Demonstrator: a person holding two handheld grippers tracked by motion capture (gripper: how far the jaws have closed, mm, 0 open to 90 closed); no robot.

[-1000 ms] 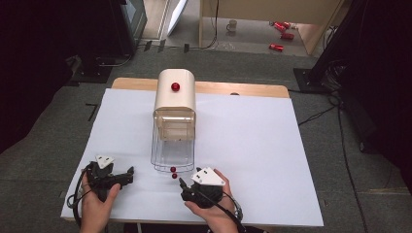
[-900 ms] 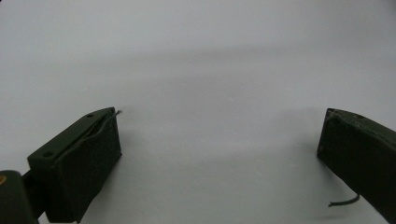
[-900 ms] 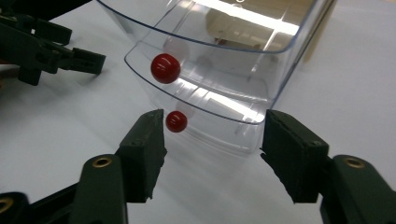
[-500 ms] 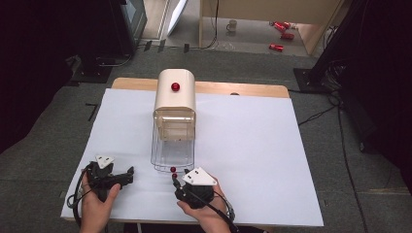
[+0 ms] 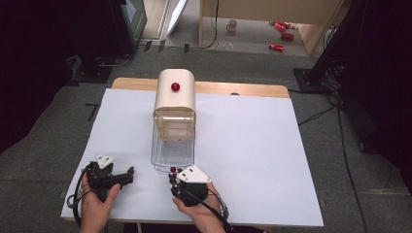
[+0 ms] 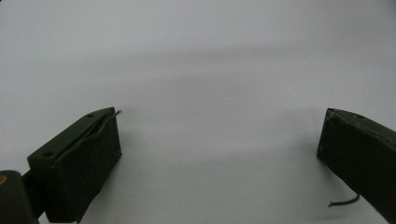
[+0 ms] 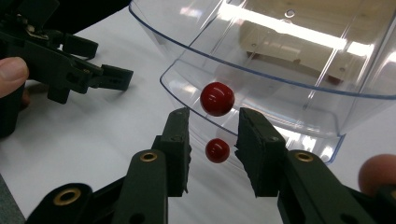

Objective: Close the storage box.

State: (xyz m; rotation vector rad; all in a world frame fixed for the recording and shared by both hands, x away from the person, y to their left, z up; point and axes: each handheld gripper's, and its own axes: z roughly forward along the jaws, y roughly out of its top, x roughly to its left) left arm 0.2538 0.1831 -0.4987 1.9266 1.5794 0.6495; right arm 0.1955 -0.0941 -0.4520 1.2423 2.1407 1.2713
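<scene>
Centrally on the white table (image 5: 252,145) stands a cream, round-topped box (image 5: 175,94) with a red knob (image 5: 175,87) on its top. A clear plastic drawer (image 5: 171,150) is pulled out of its near face toward the person. The drawer's near wall carries a small red ball handle (image 7: 217,98), and a second red ball below it in the right gripper view appears to be its reflection in the clear plastic.

Near the table's front edge, the right gripper (image 5: 173,175) sits in the person's right hand (image 5: 197,206), just in front of the drawer, with a grey three-cornered plate (image 5: 193,174) on top. In the right gripper view its jaws stand apart, one to each side of the red ball handle, and the handle sits just beyond the tips. The jaws are not touching it. A fingertip shows at the right edge of that view.

Farther left on the table, the left gripper (image 5: 127,172) lies in the person's left hand (image 5: 94,206), well apart from the drawer and pointing to the right. A black cable (image 5: 77,194) loops out behind it. In the left gripper view its jaws are spread wide, with bare white tabletop between them, and a short loose thread (image 6: 343,202) hangs from the right-hand pad. The same gripper also appears at the upper left of the right gripper view, resting on the white surface beside the drawer's rounded corner.

On the floor beyond the table, a mug (image 5: 232,24) and a few red cans (image 5: 281,34) lie by a wooden unit.
</scene>
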